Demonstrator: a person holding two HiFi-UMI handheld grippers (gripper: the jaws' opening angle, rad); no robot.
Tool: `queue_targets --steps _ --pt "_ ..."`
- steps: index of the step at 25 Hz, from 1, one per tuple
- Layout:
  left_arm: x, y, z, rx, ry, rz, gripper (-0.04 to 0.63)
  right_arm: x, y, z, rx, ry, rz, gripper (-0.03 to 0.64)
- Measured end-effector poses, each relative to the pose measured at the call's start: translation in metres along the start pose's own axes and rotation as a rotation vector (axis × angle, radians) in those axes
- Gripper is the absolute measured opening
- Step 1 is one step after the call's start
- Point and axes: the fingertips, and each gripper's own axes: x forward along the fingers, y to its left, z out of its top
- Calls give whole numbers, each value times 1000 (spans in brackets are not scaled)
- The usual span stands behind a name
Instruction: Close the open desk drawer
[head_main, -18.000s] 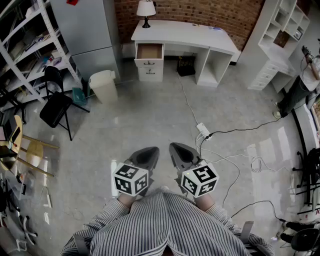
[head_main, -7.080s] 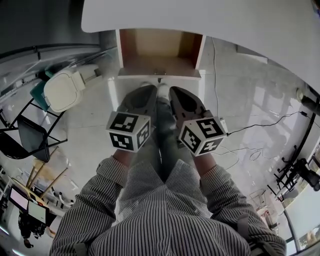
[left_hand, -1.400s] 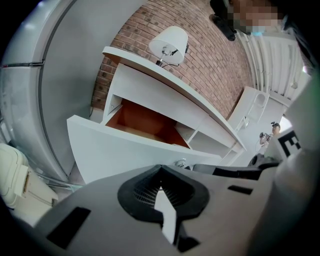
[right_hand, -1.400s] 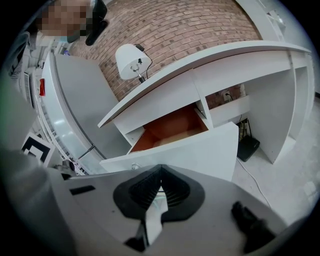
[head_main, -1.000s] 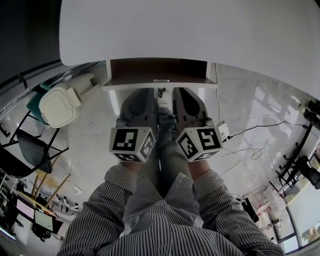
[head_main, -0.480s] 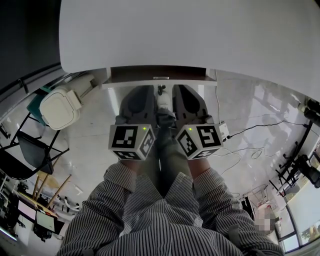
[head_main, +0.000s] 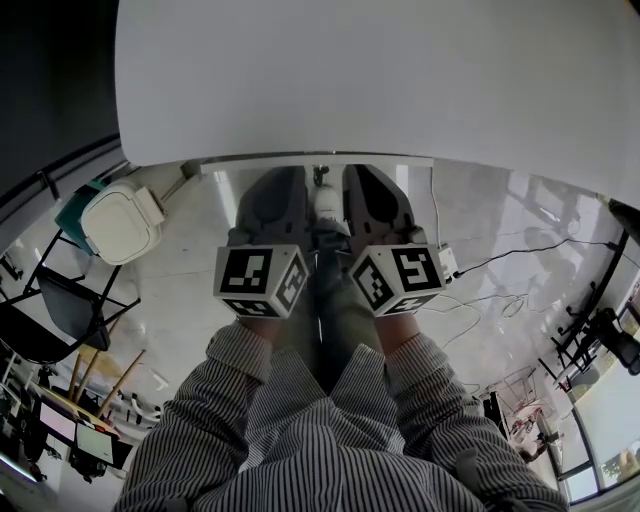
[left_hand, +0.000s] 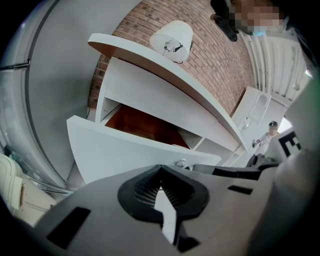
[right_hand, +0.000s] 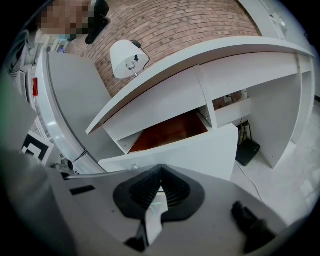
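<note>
Closing the drawer (left_hand: 125, 150), ajar under the desk's (head_main: 350, 80) left end: with your left gripper (head_main: 286, 178) and right gripper (head_main: 360, 178) both pinched together, empty, push squarely until flush.

There is one white bench (head_main: 350, 80) with one drawer (left_hand: 130, 150) and one lamp (left_hand: 172, 37). Two tools show: the left tool (left_hand: 160, 170) and the right tool (right_hand: 160, 181). The floor holds one bin (head_main: 120, 222), one black chair (head_main: 50, 320) and one power strip (head_main: 447, 263).

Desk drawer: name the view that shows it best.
The right gripper view: the drawer shows its white front and brown inside, still partly open. The left gripper view shows much the same, from the other side. The head view shows only a thin front edge.
</note>
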Motion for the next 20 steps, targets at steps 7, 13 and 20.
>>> queue_targets --steps 7,13,20 --pt "8 5 19 35 -15 11 12 12 3 16 12 -23 13 17" --pt "17 8 27 29 -18 12 12 21 1 23 33 -29 15 17" --pt "27 5 41 45 -35 -9 12 29 -4 40 16 -53 12 17"
